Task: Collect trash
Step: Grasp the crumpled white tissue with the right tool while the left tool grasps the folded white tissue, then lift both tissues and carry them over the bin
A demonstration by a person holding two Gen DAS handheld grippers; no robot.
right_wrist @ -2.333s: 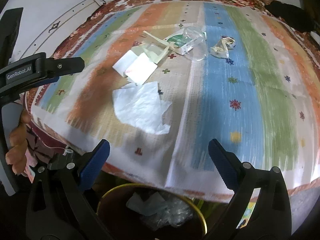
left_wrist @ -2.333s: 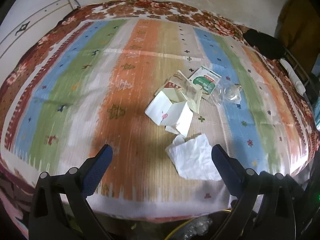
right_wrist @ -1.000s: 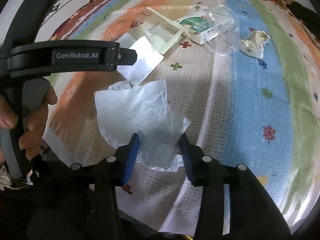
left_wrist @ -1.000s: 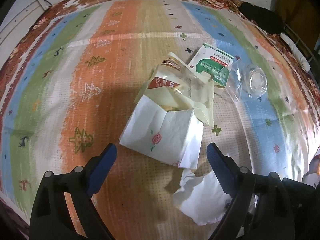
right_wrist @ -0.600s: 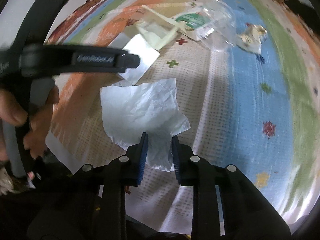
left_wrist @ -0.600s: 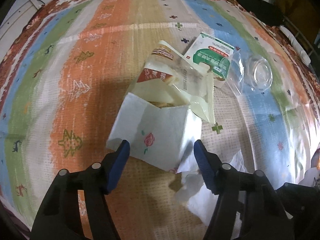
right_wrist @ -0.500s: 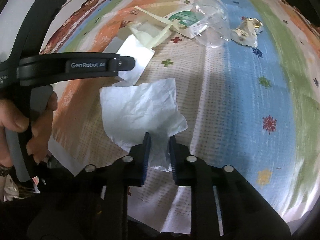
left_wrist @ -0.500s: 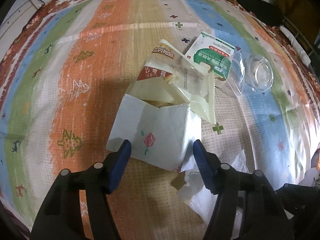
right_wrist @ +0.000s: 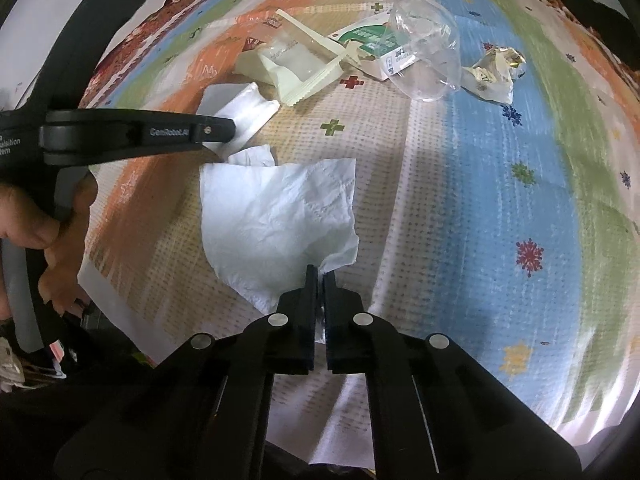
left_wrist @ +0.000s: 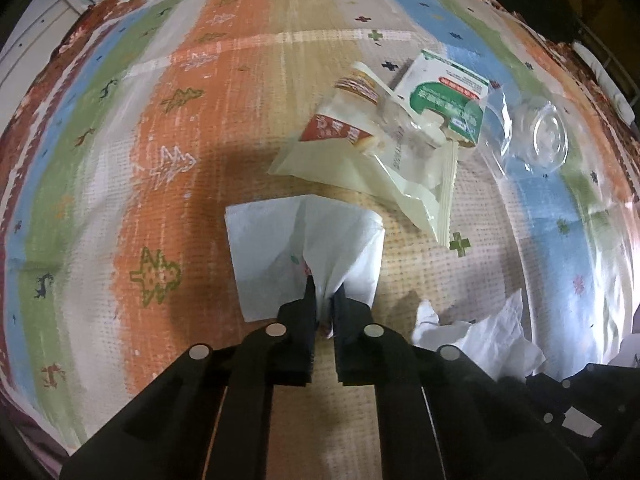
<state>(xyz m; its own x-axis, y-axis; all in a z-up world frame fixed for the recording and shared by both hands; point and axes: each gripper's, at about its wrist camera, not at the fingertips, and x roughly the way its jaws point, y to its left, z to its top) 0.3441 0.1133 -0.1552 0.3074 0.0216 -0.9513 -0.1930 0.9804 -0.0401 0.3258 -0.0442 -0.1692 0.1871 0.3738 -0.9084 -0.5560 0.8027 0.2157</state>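
On the striped cloth, my left gripper [left_wrist: 325, 294] is shut on the near edge of a folded white napkin [left_wrist: 276, 248] with a small flower print, bunching it up. My right gripper [right_wrist: 320, 276] is shut on the near corner of a crumpled white tissue [right_wrist: 276, 216], which also shows at the lower right of the left wrist view as tissue [left_wrist: 492, 336]. Beyond the napkin lie a pale yellow snack wrapper [left_wrist: 372, 160], a green-and-white carton [left_wrist: 444, 96] and a clear plastic cup [left_wrist: 540, 136]. A crumpled foil wrapper [right_wrist: 492, 72] lies past the cup.
A person's hand [right_wrist: 48, 232] holds the left gripper's handle at the left of the right wrist view. The striped tablecloth [right_wrist: 500, 200] hangs over the near table edge. A dark object [left_wrist: 524, 4] rests at the far right corner.
Both grippers closed: the left one came down over the folded napkin and pinched its edge, the right one pinched the tissue's corner. The napkin has bunched up between the left pads.
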